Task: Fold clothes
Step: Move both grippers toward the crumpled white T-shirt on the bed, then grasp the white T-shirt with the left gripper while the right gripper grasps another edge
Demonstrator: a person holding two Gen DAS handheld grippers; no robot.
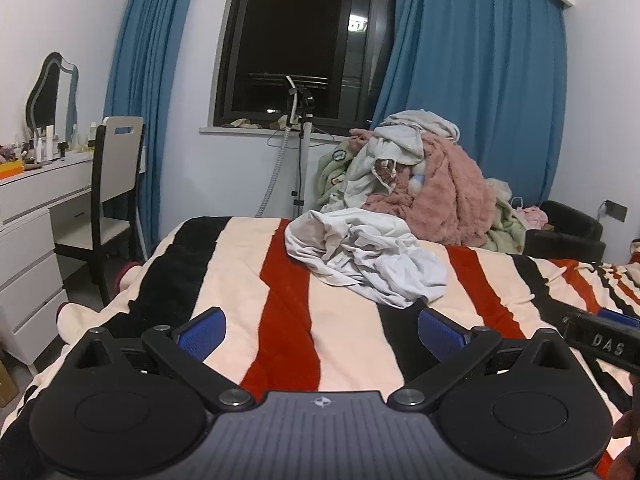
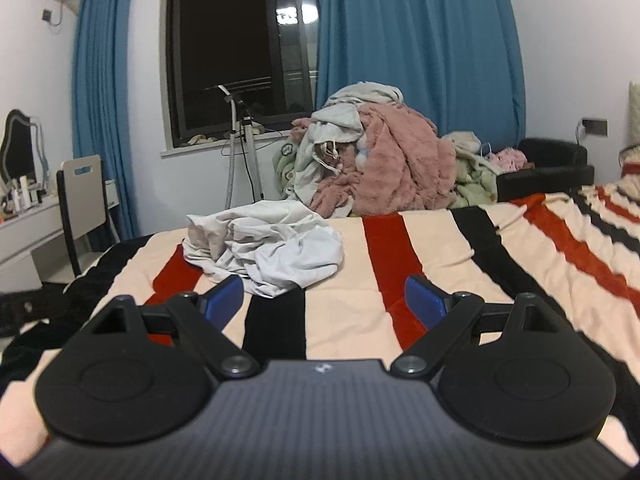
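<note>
A crumpled white garment (image 1: 366, 254) lies in a heap on the striped blanket (image 1: 240, 280), ahead of both grippers. My left gripper (image 1: 322, 330) hovers low over the bed, open, its blue pads (image 1: 204, 334) wide apart with nothing between them. In the right wrist view the same white garment (image 2: 266, 246) sits ahead and to the left. My right gripper (image 2: 324, 300) is open too and holds nothing; its left pad (image 2: 224, 300) is just short of the garment's near edge. Part of the right gripper's body (image 1: 604, 340) shows at the left view's right edge.
A big pile of clothes, pink fleece (image 1: 448, 188) on top, rises behind the bed under blue curtains (image 1: 480, 80). A garment steamer stand (image 1: 302, 152) stands by the dark window. A white dresser (image 1: 28, 216) and chair (image 1: 112, 184) are on the left, a black seat (image 2: 548, 164) on the right.
</note>
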